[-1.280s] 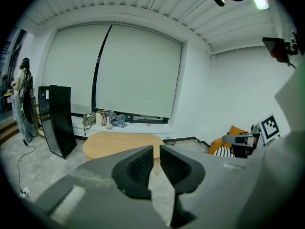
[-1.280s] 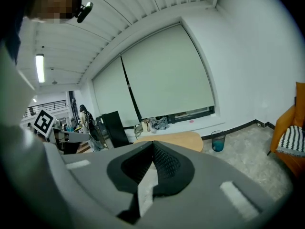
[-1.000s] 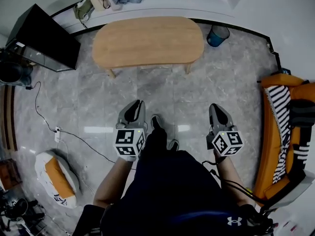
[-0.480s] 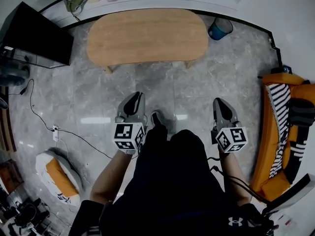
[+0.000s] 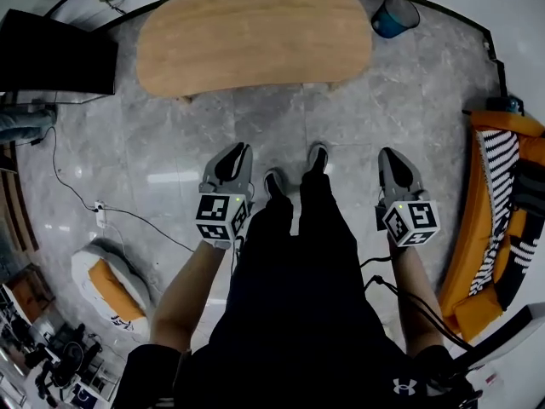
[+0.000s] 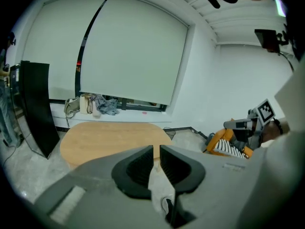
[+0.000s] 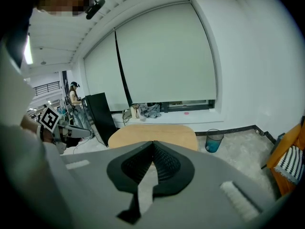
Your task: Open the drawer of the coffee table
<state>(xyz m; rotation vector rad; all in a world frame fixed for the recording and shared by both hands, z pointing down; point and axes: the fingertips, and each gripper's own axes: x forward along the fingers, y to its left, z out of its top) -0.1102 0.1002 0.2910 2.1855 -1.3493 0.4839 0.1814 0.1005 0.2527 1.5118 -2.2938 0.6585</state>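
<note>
Left gripper [image 5: 242,148] and right gripper [image 5: 388,152] are held out low in front of the person, one at each side of the dark trouser legs [image 5: 294,254]. A thin gap is seen between the two jaws of the left gripper, and nothing is caught in it. The jaw tips of the right gripper are pressed together, and nothing is held there either.

The coffee table [image 5: 255,34] is made of light wood, long with round ends. It is seen ahead of both grippers and well apart from them, with grey stone floor [image 5: 170,143] in between. Both grippers are pointed toward it. Its drawer cannot be made out from any view.

A blue bin [image 5: 394,15] is placed near the table's right end, by the wall. A black screen [image 5: 55,58] is stood at the table's left end. An orange sofa [image 5: 477,254] with a striped cloth [image 5: 502,177] on it is seen to the right of the right gripper. A white and orange bag [image 5: 106,284] is laid on the floor at the left, near a thin black cable [image 5: 128,220]. Two shoes [image 5: 274,181] are seen on the floor between the grippers
</note>
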